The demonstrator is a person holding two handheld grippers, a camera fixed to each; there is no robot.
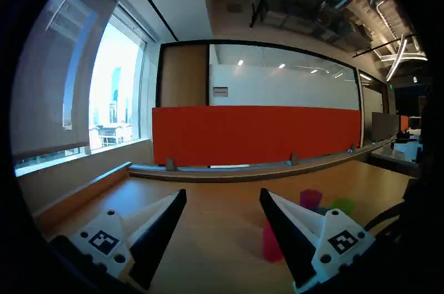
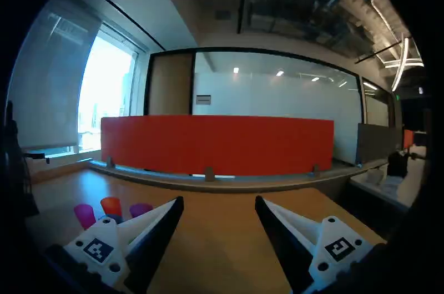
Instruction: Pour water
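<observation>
Left gripper view is showing my left gripper [image 1: 222,191] gaping wide and empty over the pale wooden desk [image 1: 222,249], with a pink plastic cup [image 1: 271,241] standing beside one finger. My right gripper [image 2: 218,198] is hanging equally wide. I should be closing squarely around that cup, keeping it upright.

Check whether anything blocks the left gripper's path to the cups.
Nothing visible does. The left gripper is open above the wooden table. The pink cup stands nearest, partly hidden by the finger at the picture's right. The magenta cup and green cup stand farther back.
</observation>
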